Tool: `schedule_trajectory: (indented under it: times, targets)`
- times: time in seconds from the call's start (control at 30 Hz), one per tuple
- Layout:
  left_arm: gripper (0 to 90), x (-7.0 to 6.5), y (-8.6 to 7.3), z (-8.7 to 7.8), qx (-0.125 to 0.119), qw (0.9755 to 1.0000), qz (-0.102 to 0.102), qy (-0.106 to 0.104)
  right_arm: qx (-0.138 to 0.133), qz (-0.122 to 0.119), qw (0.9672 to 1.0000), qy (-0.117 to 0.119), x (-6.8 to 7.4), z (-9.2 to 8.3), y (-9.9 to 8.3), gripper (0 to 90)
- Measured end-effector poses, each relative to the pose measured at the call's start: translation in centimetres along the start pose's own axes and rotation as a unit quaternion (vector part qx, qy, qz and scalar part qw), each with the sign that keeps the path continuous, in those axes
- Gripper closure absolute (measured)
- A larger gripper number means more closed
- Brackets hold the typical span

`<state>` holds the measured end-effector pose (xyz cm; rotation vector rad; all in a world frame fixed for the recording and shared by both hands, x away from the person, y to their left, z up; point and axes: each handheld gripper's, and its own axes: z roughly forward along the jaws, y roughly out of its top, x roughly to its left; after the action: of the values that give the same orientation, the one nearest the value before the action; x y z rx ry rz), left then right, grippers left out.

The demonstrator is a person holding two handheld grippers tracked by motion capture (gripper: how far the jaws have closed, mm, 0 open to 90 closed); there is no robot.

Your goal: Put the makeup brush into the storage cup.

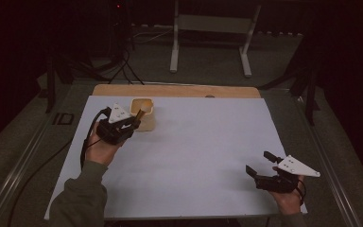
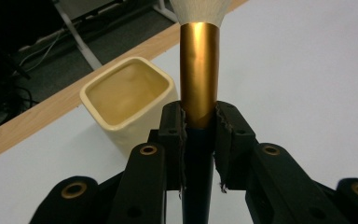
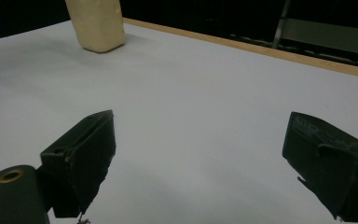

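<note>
At a white-topped table (image 1: 194,156), the left gripper (image 1: 134,122) clamps a brush with a gold metal ferrule, dark handle and pale bristles (image 2: 199,74), held just beside a cream, square-mouthed ceramic cup (image 1: 143,113) near the table's far left. The left gripper view brings out the serrated pads (image 2: 224,128) pressing the brush's neck and the cup's hollow inside (image 2: 127,91), details too small from above. The right gripper (image 1: 260,163) rests near the table's front right corner, jaws wide apart with nothing between them; its own view catches the cup (image 3: 97,25) from the side.
</note>
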<state>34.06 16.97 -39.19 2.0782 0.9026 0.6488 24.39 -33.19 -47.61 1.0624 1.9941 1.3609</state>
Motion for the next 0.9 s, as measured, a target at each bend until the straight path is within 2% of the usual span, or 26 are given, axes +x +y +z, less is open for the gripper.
schedule_trajectory:
  times: [0.37,0.9]
  targets:
    - [75.2,0.37,0.35,-0.27,-0.023,0.9994,-0.011,0.024,0.0,0.0,1.0,0.0,-0.02,-0.02,0.0,9.4]
    - [75.2,0.74,0.81,0.47,-0.05,0.9977,-0.027,0.037,0.0,0.001,1.0,0.0,-0.03,-0.01,0.01,9.4]
